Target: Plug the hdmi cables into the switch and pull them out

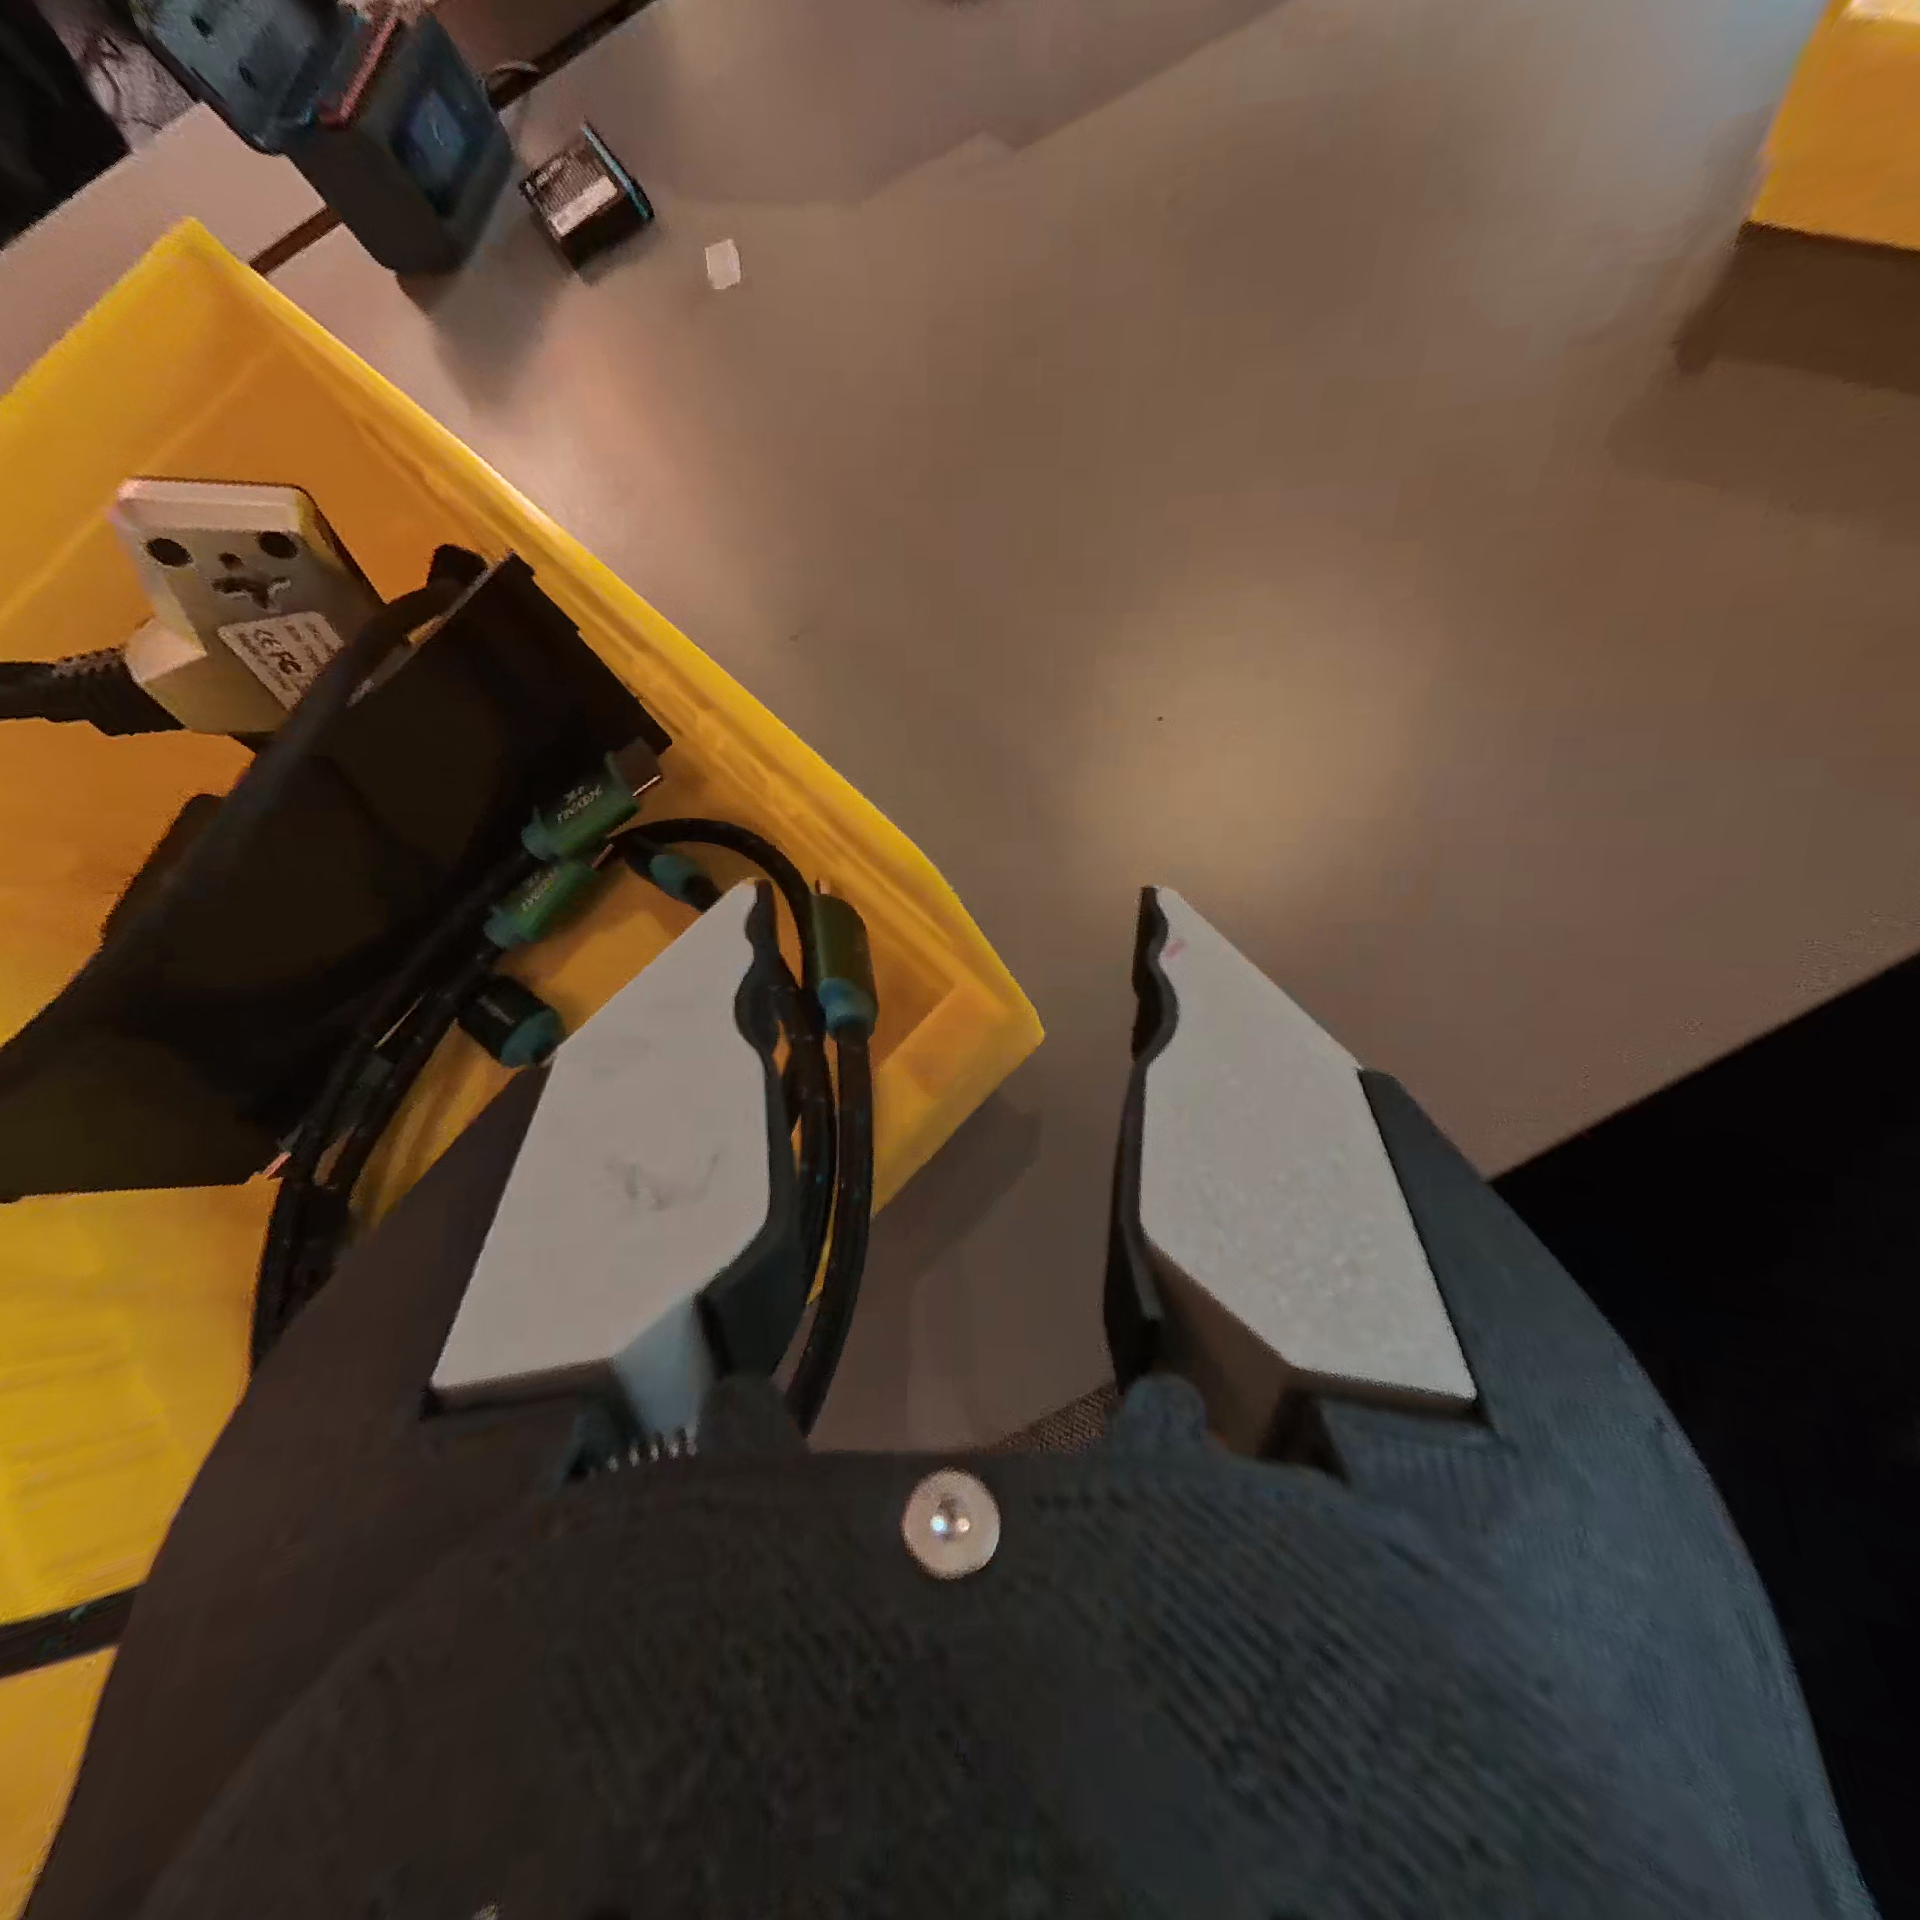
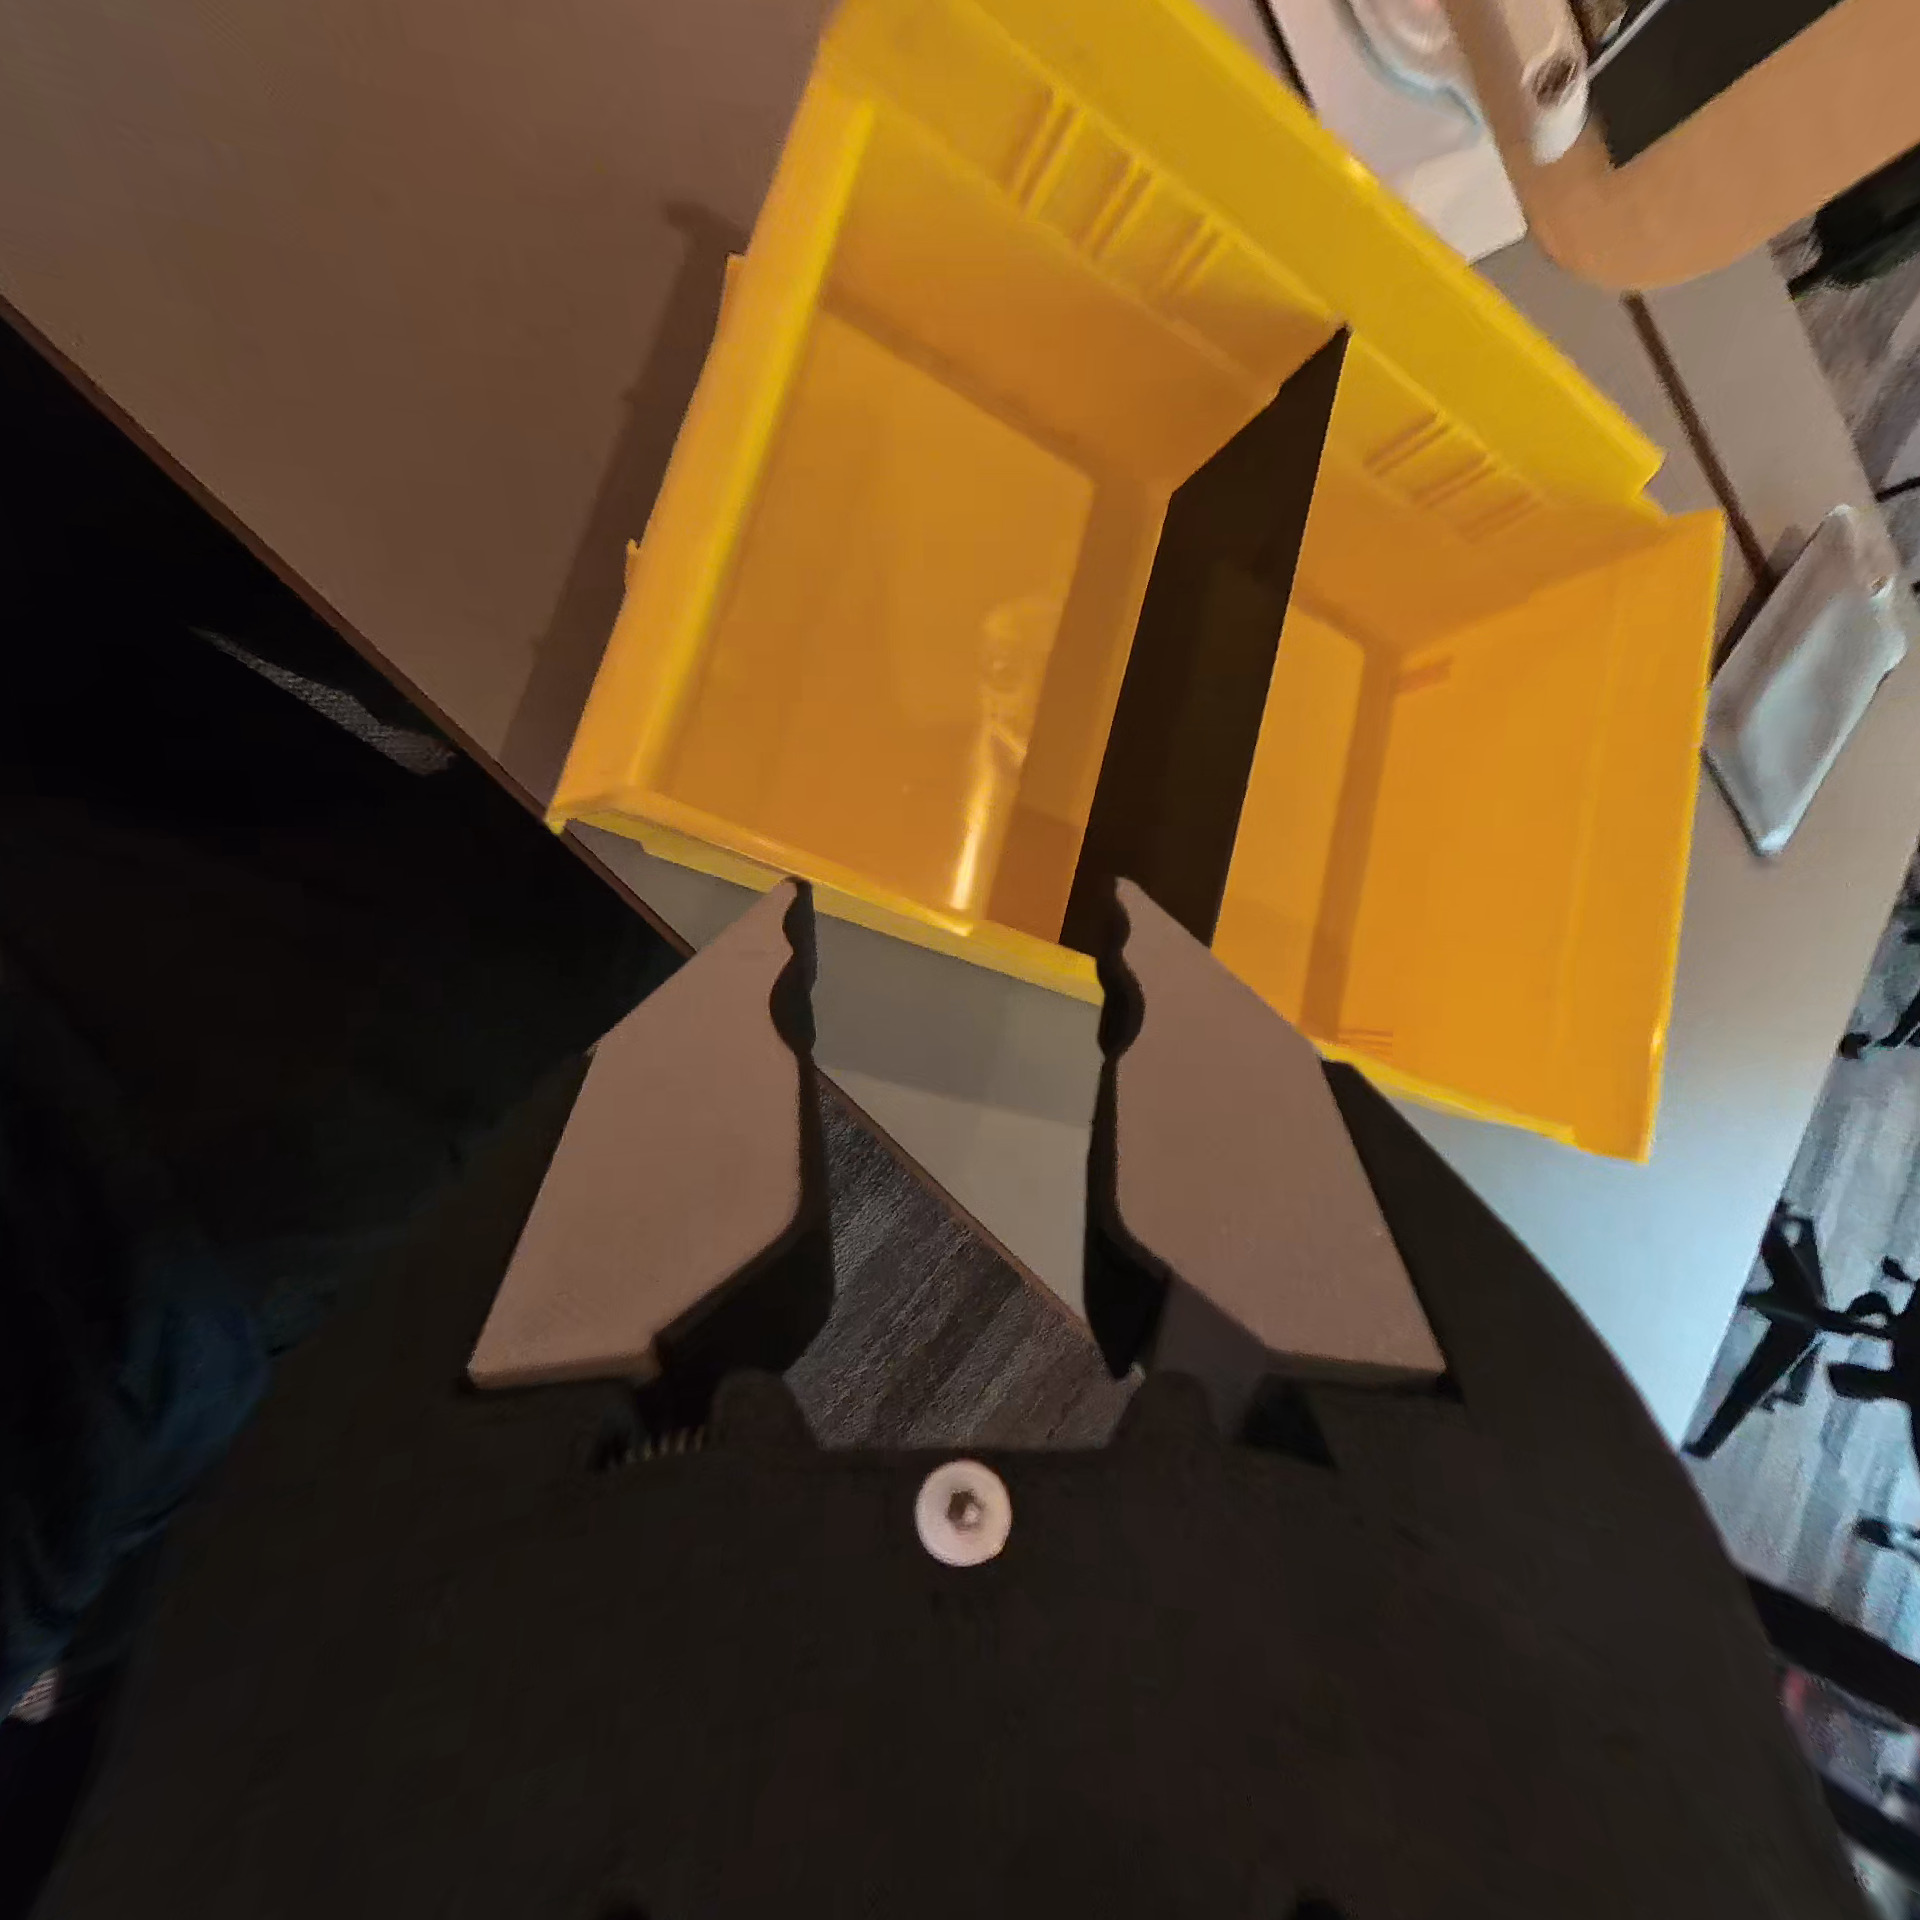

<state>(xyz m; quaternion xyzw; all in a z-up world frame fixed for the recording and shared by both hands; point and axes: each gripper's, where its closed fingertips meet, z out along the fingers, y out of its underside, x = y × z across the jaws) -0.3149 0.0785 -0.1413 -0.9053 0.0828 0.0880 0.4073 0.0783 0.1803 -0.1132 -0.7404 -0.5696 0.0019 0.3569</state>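
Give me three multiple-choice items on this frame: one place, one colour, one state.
1. Where do the HDMI cables lie?
A) on the bare table
B) in the yellow bin
C) in a gripper

2. What colour is the divider in the empty bin?
A) black
B) white
C) yellow

3. What is the left gripper doing?
A) shut on a plug
B) shut on nothing
C) open, holding nothing

Answers: 1 B, the cables coil inside the bin's corner. 2 A, a dark panel splits it. 3 C, table shows between its fingers.
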